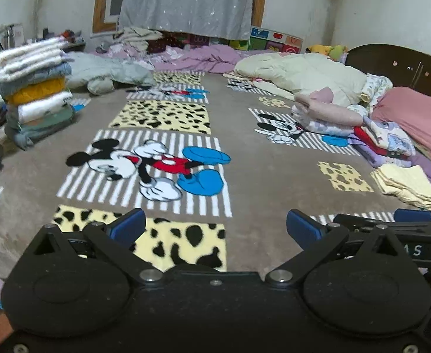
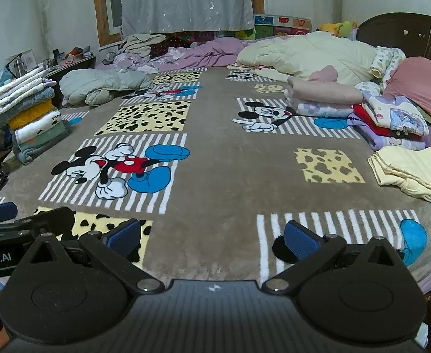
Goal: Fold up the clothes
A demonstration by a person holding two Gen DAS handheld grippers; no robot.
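Left wrist view: your left tongs [image 1: 215, 228] gape wide, gripping nothing, above the bare blanket [image 1: 245, 158]. Folded stack [image 1: 36, 88] at upper left looks finished.

Right wrist view: your right tongs [image 2: 212, 236] are spread wide too, empty. Cream folded garment [image 2: 412, 173] lies flat at right edge; the crumpled grey garment [image 2: 100, 83], upper left, probably remains.

The blanket [image 2: 215, 176] on the bed is a soft plush cloth with a short matt pile and printed cartoon mice. The left gripper [image 1: 215, 226] and the right gripper [image 2: 212, 235] are of matt black plastic with small shiny metal bolts, and their jaws carry blue ribbed pads. The folded yellow cloth [image 2: 412, 173] looks thin and smooth. The headboard [image 2: 407, 29] is dark glossy wood. The curtain [image 2: 186, 0] is a thin grey fabric
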